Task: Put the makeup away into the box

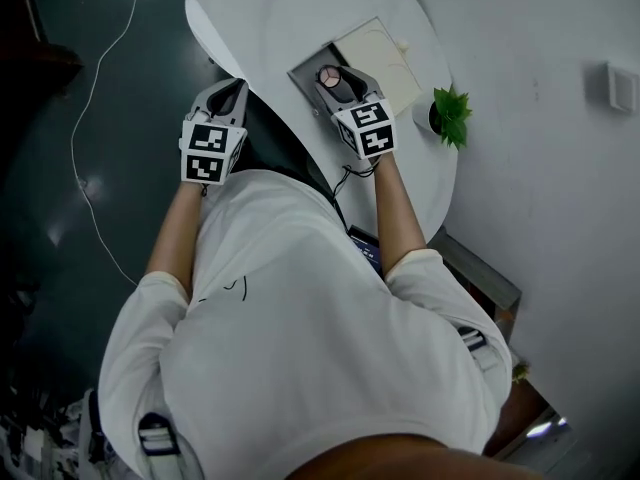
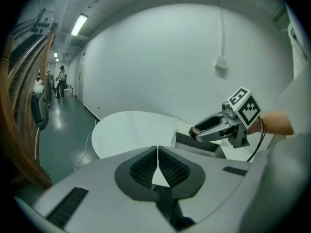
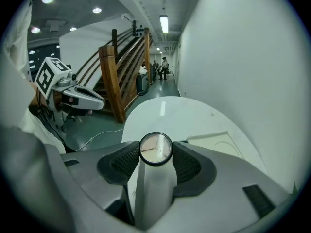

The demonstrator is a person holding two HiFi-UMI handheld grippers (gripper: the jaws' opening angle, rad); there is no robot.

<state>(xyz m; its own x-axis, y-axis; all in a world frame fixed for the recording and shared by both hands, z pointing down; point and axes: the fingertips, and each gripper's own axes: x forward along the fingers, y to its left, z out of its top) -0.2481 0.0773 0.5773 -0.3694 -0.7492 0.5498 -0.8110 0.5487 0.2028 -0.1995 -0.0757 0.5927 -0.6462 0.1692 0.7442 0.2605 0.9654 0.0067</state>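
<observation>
Makeup tube (image 3: 153,188) sits clamped between the right gripper's (image 3: 155,155) fingers, over the open box (image 1: 380,60) on the bench (image 1: 265,18); the left gripper's (image 2: 157,160) fingers are pressed together, empty.

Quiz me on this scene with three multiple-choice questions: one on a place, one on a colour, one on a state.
1. Where is the potted plant? A on the table, beside the box; B in the box; C on the floor.
2. What colour is the table? A red; B white; C black.
3. The left gripper is: A open; B shut on a brush; C shut, empty.
A: it stands on the table by the box. B: the top shows white. C: its jaws meet with nothing between.
</observation>
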